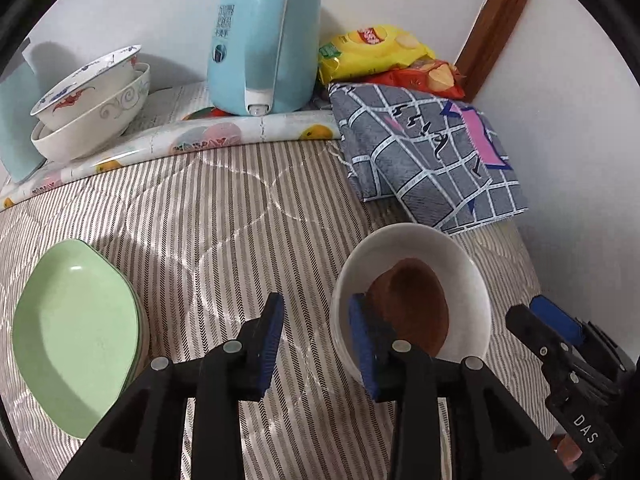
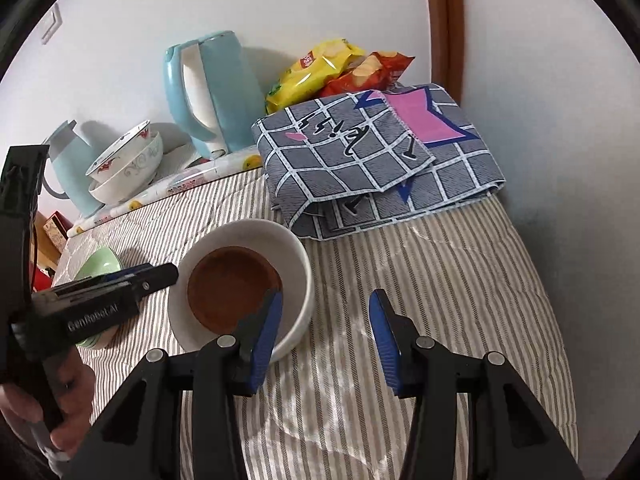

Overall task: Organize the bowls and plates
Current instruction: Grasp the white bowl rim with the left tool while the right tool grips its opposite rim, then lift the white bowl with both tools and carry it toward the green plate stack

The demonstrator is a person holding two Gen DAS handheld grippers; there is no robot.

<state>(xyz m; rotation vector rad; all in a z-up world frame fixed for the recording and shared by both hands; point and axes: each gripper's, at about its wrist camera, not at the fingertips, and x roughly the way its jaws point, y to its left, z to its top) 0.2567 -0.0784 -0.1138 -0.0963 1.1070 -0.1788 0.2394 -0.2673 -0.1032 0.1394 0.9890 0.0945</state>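
Your left gripper (image 1: pixel 316 344) is spread wide and holds nothing. Its right finger (image 1: pixel 366 348) shows in front of the near-left rim of the white bowl (image 1: pixel 460 280); the left finger hangs over bare striped quilt (image 1: pixel 224 216). Whether that right finger touches the rim, you cannot tell.

Your right gripper (image 2: pixel 324 340) is also wide open and empty. Its left finger (image 2: pixel 266 340) shows against the near-right rim of the same white bowl (image 2: pixel 298 264), while its right finger sits over the quilt (image 2: pixel 460 280), apart from the bowl.

The white bowl rests on the quilt below the folded checked cloth (image 1: pixel 420 148). Inside it lies a brown dish (image 1: pixel 416 300), nested in the hollow and seen round from the right wrist (image 2: pixel 232 288).

At the quilt's left edge lies a stack of green plates (image 1: pixel 76 316), well apart from the white bowl. From the right wrist the green plates (image 2: pixel 102 264) are mostly hidden behind the left gripper.

At the far left, on the fruit-print mat (image 1: pixel 224 136), two bowls are stacked: a patterned bowl (image 1: pixel 84 84) sits tilted inside a plain white one with grey scrolls (image 1: pixel 100 124). Beside them on the mat stands the blue kettle (image 1: pixel 264 36). A second pale blue jug (image 2: pixel 66 168) stands left of the stacked bowls.

Behind the checked cloth, in the far right corner against the wall, lie a yellow chip bag (image 1: pixel 372 52) and a red one (image 1: pixel 432 76).
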